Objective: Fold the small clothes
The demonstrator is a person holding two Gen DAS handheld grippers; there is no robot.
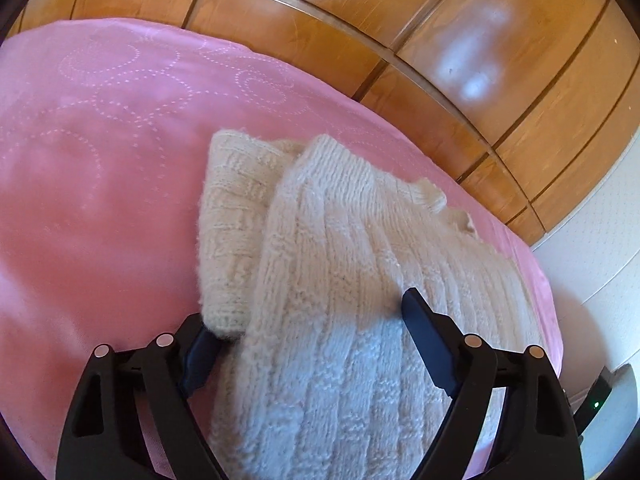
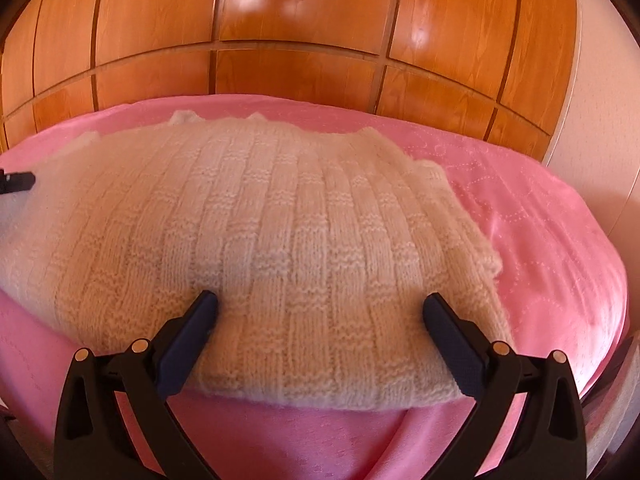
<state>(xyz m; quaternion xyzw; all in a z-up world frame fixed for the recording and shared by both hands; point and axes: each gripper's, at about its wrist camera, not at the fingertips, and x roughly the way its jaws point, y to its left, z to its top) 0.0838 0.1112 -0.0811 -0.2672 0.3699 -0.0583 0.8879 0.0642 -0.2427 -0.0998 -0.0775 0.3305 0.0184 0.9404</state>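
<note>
- My landmark is the cream knitted sweater [image 2: 256, 248], which lies spread on the pink bedspread [image 2: 540, 240], its ribbed and checked knit facing up.
- In my right wrist view the sweater fills the middle of the bed, its hem edge nearest the camera and its far edge toward the wooden wardrobe [image 2: 300, 20] behind the bed.
- My right gripper [image 2: 320, 302] stands with its jaws wide apart over the near hem of the sweater. The fingertips [image 2: 206, 300] sit at the knit's surface, with a broad band of sweater between them; I cannot tell whether they press on it.
- At the left edge of that same view, a dark tip of the other gripper shows at the sweater's left side.
- In my left wrist view a part of the sweater is folded over on itself, so a second layer peeks out to the left beneath the top one.
- My left gripper [image 1: 308, 316] also has its jaws spread wide. Its left finger is partly hidden under the folded corner, and the right finger [image 1: 414, 304] rests on top of the knit, so the sweater's edge lies between them, not pinched.
- Beyond the sweater's far side I see bare pink bedspread, then the wardrobe panels.
</note>
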